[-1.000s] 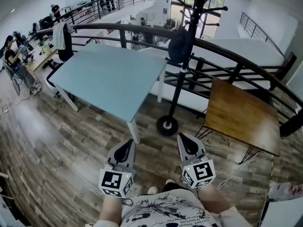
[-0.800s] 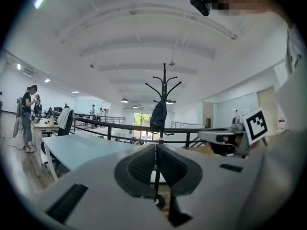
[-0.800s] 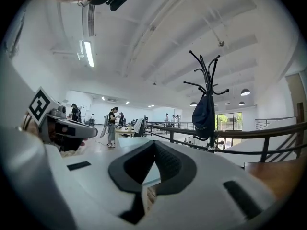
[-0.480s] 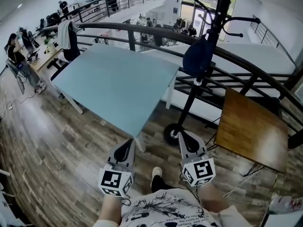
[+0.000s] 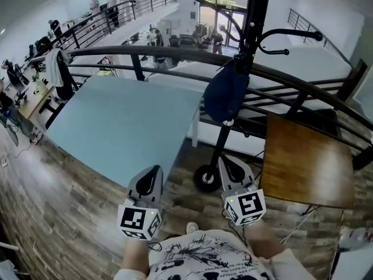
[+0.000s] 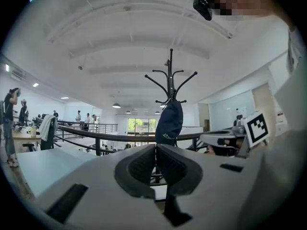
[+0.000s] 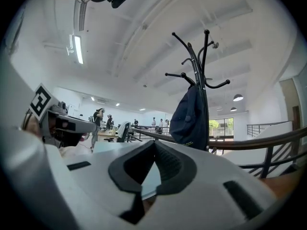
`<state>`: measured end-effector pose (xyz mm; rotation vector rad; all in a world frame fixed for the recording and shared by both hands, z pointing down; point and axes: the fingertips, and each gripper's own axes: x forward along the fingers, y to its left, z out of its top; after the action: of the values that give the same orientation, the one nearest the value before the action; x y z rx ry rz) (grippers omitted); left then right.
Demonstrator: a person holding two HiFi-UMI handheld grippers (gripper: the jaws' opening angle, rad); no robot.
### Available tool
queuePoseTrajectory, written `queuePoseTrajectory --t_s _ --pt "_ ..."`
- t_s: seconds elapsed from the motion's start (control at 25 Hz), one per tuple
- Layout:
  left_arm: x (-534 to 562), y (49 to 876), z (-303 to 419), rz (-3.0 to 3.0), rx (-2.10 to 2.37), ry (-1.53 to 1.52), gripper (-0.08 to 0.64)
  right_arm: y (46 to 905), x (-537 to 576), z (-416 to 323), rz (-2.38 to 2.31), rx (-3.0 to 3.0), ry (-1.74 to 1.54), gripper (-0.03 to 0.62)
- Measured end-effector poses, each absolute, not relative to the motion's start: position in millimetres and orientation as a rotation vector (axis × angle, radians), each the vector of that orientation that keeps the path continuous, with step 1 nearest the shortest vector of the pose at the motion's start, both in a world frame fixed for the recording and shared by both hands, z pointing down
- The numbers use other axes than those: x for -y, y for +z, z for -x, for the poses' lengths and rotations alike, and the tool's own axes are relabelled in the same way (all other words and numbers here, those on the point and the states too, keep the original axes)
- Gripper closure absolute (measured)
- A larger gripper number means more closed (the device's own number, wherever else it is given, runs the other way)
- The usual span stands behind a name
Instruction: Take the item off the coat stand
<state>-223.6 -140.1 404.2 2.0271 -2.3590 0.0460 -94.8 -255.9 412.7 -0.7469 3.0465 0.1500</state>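
Wood-plank floor (image 5: 70,214) and a curved black railing (image 5: 145,52) set the scene, and dead ahead is the target: a dark navy fabric item (image 5: 225,95) hanging from a hook of the tall black metal coat stand (image 5: 254,16), lying against its pole. A pale blue rectangular desk (image 5: 116,121) stands to its left, a brown wooden desk (image 5: 303,162) to its right. Both claws sit low, well short of it: left claw (image 5: 150,182) pressed closed and empty, right claw (image 5: 233,171) closed on nothing too. Reaching stage, I'd say; next, raise one claw, spread its jaws, pinch the fabric and lift it clear of the hook
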Motion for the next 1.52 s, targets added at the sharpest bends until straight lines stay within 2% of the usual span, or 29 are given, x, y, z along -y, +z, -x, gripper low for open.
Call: queuePoseTrajectory --t_s 0.68,0.76,0.96,1.2,1.36,1.52 --pt "233.5 382.8 234.8 -2.396 2.011 0.043 0.555 335.2 332.3 98.2 1.238 -2.888 0.257 0.597" --pt "239.6 383.1 237.4 -2.426 1.965 0.045 0.555 323.2 341.1 109.1 1.235 -2.888 0.281 0.488" --pt "245.2 389.1 245.1 -2.474 1.865 0.072 0.555 297.0 368.1 126.5 1.325 -2.831 0.325 0.468" --pt "248.9 393.9 266.8 -2.504 1.827 0.085 0.555 291.6 393.8 138.3 1.397 -2.793 0.203 0.443" --pt "250.9 401.5 283.3 -2.494 1.805 0.093 0.555 290.5 411.9 139.8 1.497 -2.711 0.135 0.378" --pt "251.3 407.8 286.7 -2.505 1.755 0.104 0.555 291.7 435.3 130.4 1.664 -2.621 0.123 0.376"
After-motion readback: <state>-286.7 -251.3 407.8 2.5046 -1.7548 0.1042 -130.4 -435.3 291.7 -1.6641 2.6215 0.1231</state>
